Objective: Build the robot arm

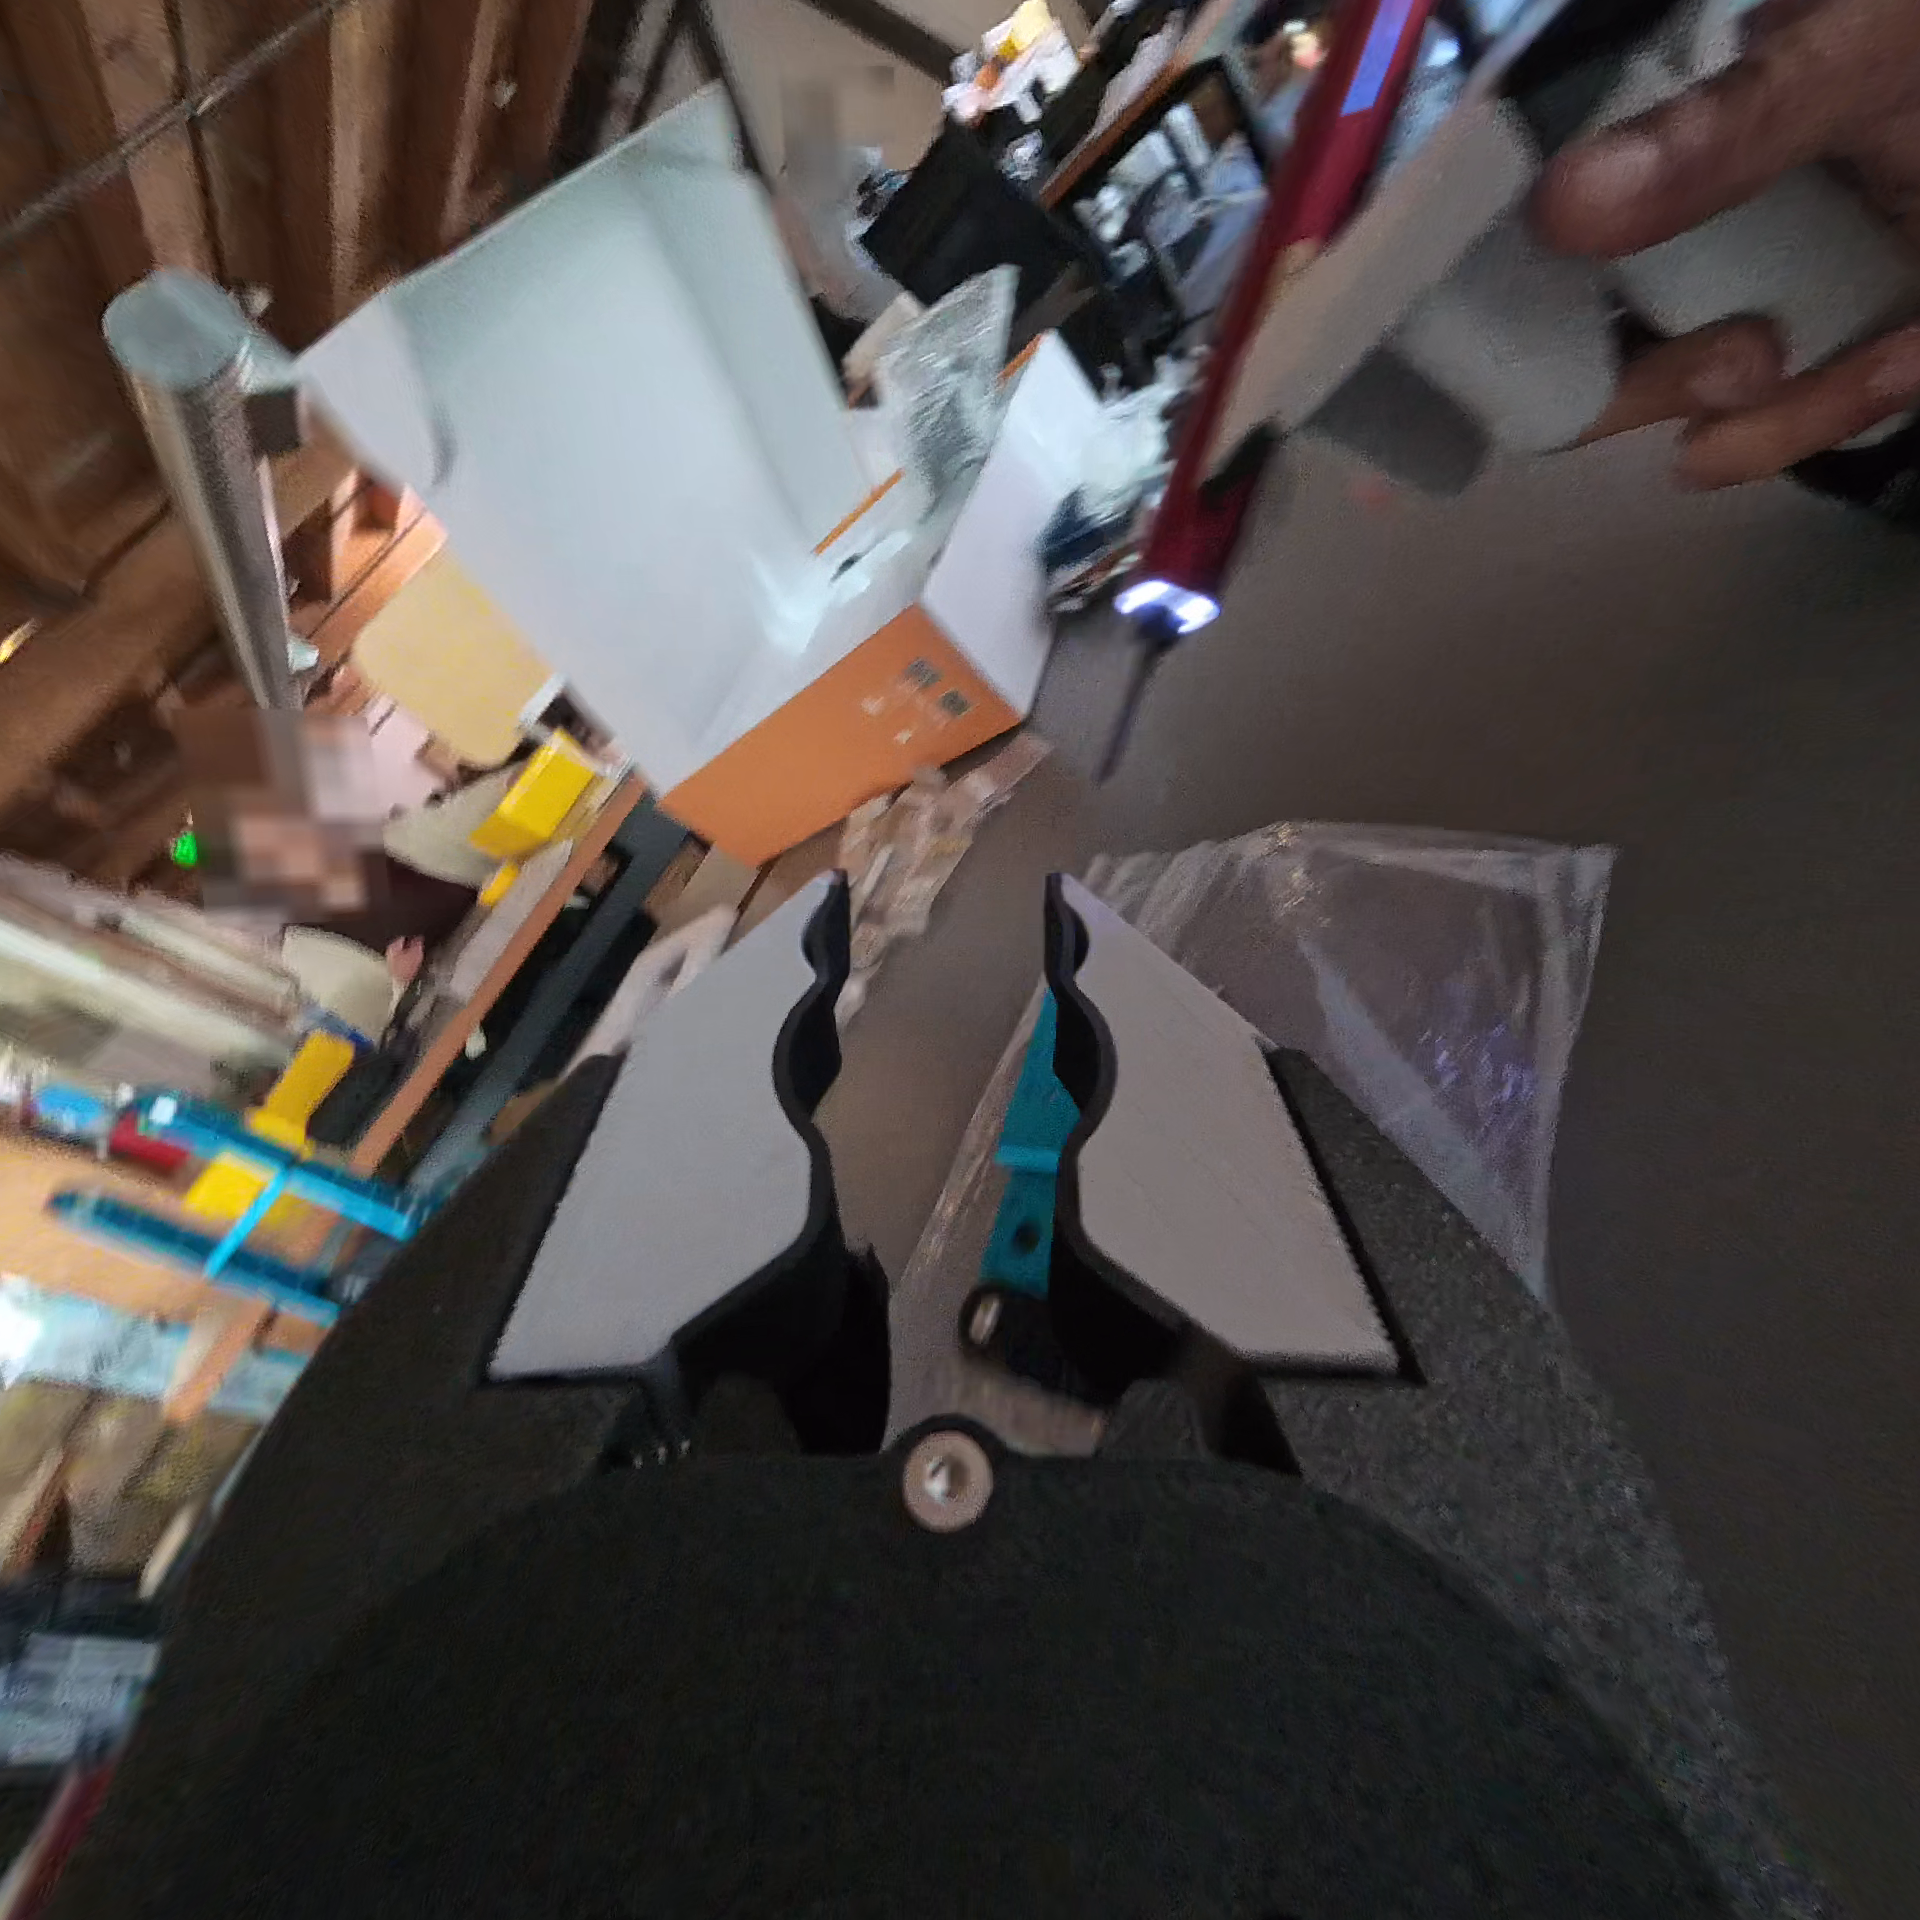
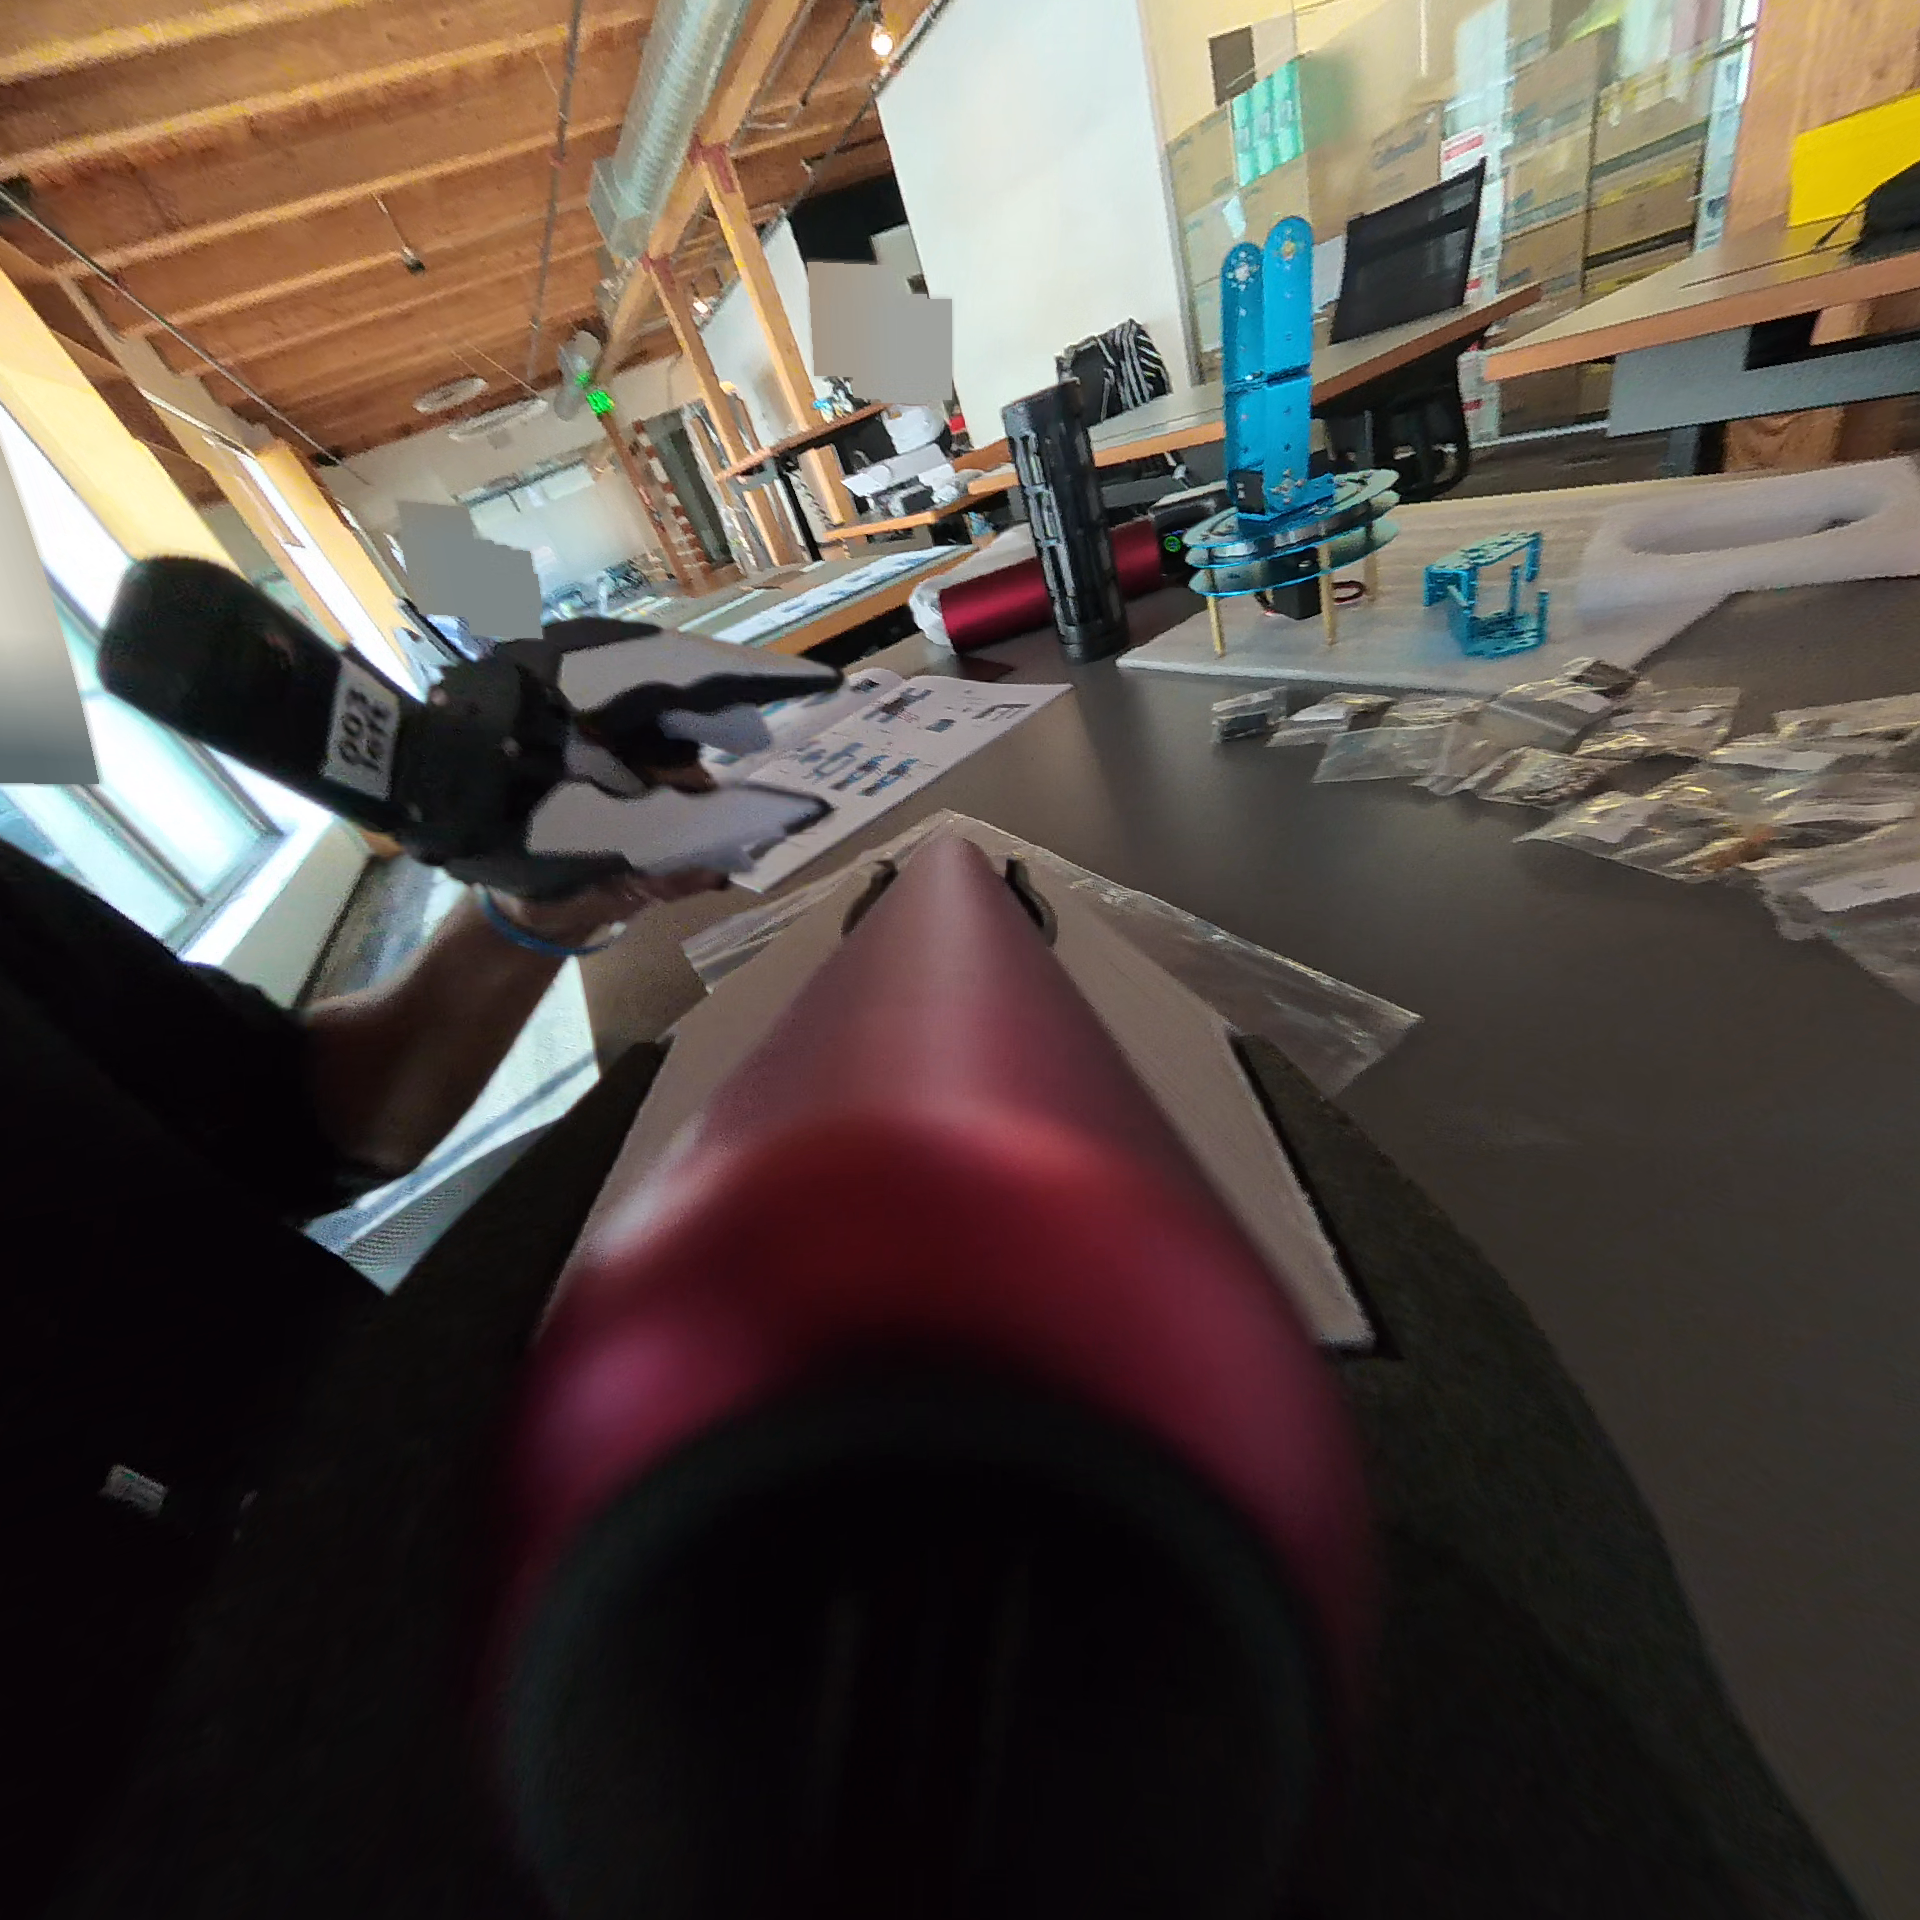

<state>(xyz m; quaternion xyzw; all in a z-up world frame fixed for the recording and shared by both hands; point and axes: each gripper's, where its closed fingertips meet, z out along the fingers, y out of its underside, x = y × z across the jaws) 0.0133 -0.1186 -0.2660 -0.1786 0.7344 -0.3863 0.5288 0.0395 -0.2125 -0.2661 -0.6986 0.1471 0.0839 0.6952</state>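
Wooden ceiling beams and long desks are filling the background of what looks like a workshop, and everything close up is sitting on a dark grey matte worktop (image 2: 1558, 1091). Over on the right side the tongs (image 2: 951, 883) are clamping a long dark-red metal cylinder that looks like a powered screwdriver (image 2: 935, 1195); it's running straight out along the fingers, probably so the thin bit and lit tip (image 1: 1164, 608) are pointing where the hand aims. The left tongs (image 1: 945, 997) are hanging partly open with a clear gap between the wavy black pads, and I'm not seeing anything pinched in them. Right under them a crinkly clear plastic bag (image 1: 1403, 987) is lying on the worktop with a small teal metal bracket (image 1: 1029, 1132) inside, just beside one finger; whether it's touching, can't tell. Farther back a blue metal robot-arm kit on round plates (image 2: 1273, 416) is standing upright, with little clear parts bags (image 2: 1558, 748) spread out nearby.
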